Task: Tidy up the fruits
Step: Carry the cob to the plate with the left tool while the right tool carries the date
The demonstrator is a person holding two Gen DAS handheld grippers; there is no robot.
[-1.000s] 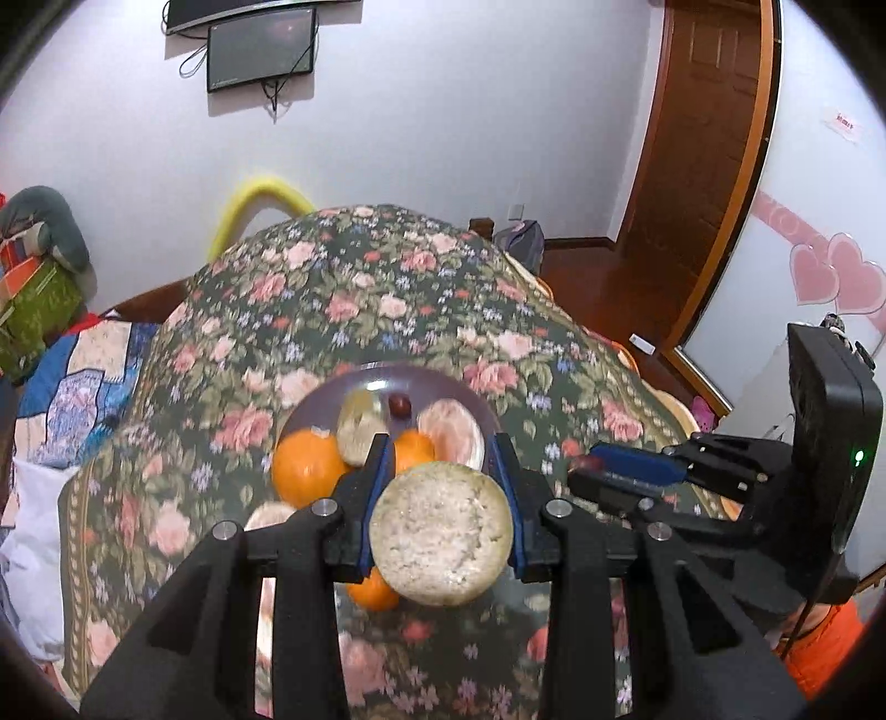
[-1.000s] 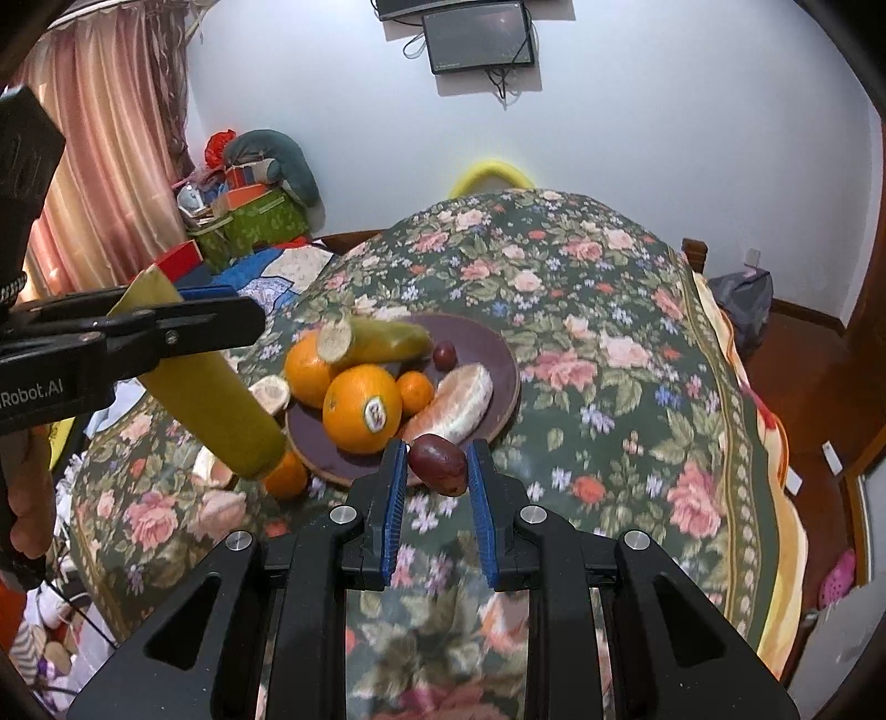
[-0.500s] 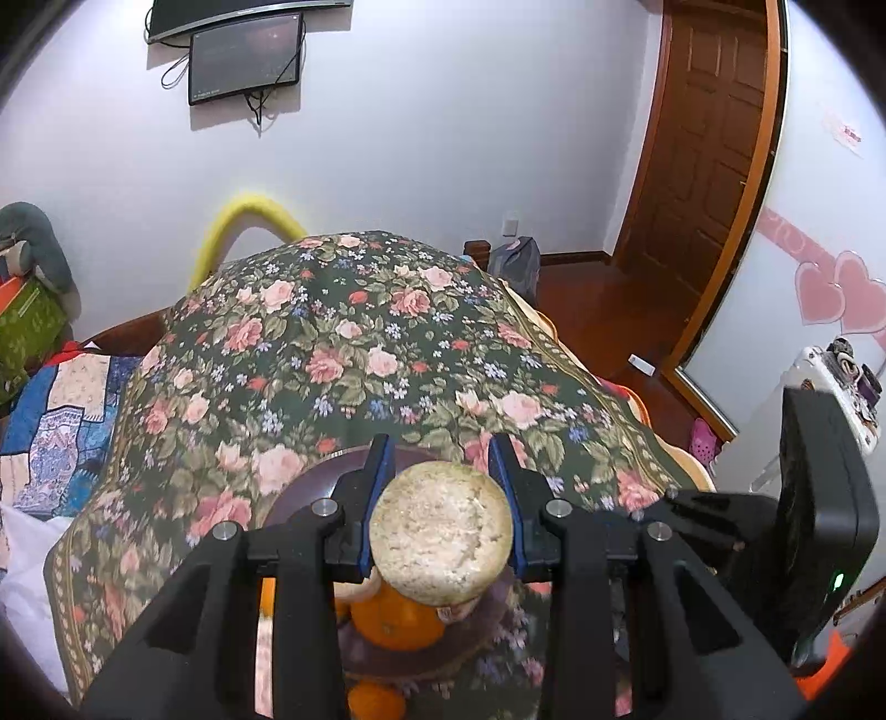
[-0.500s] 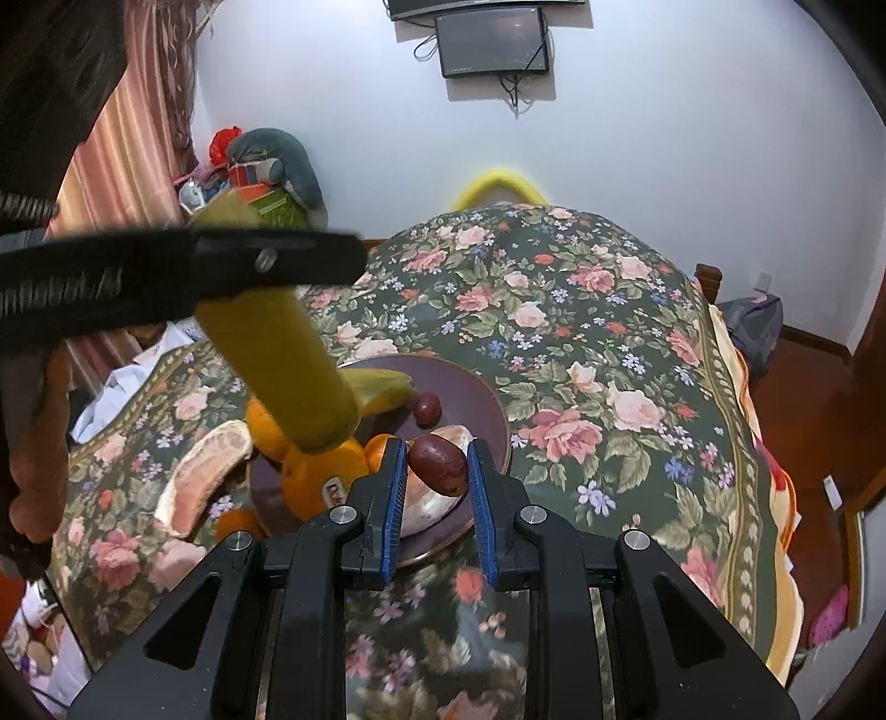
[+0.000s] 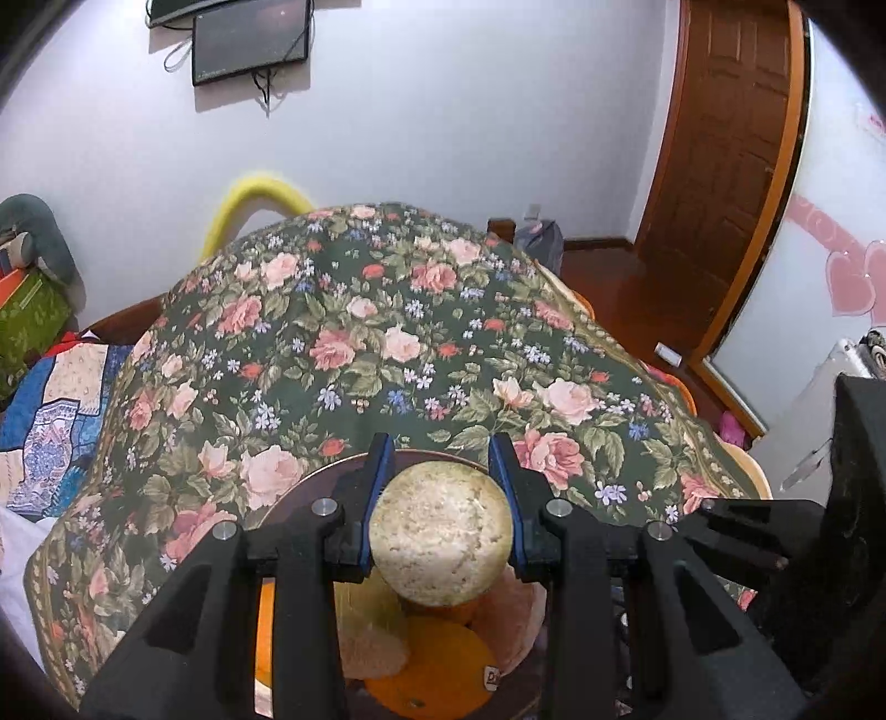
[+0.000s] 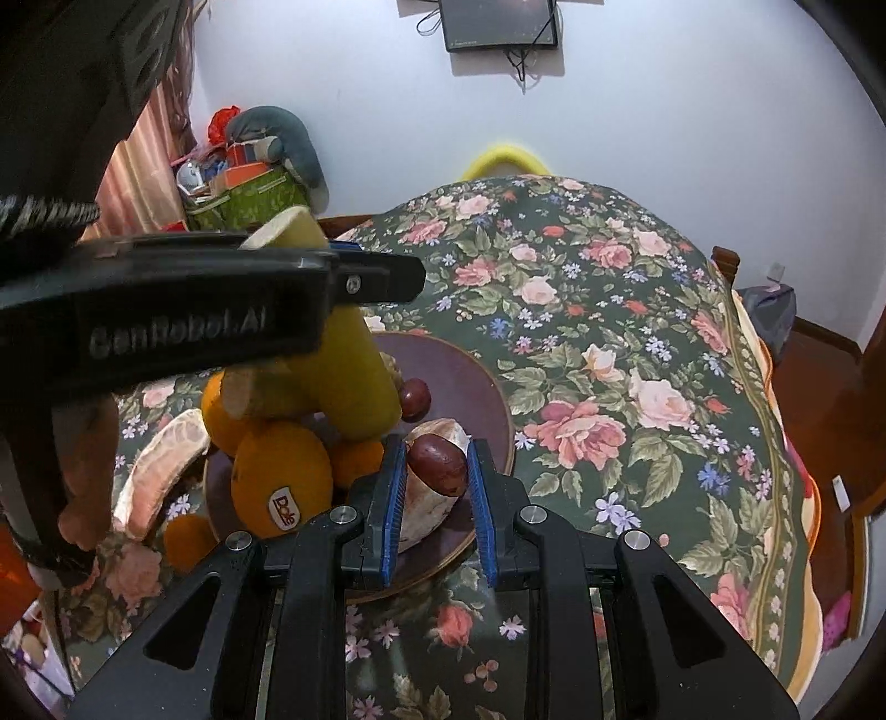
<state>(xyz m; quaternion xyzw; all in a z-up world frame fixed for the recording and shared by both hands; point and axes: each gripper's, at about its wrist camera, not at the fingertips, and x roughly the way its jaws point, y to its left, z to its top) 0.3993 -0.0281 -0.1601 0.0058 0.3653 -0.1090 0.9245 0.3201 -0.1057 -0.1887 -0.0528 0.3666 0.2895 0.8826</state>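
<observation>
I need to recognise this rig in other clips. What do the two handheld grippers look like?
Both the left gripper and the right gripper are matte black plastic frames with triangular cut-outs, silver screw heads, and blue ribbed pads lining the fingers. In the right wrist view the left gripper's side carries raised lettering that seems to read GenRobot.AI.

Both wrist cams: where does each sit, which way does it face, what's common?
Left wrist: on the left gripper, facing down along its fingers at the plate; yellow-green fruit clamped.
Right wrist: on the right gripper, facing the plate from nearer; red date clamped; a hand shows.
Shared: plate, floral cloth, wall screen.
</observation>
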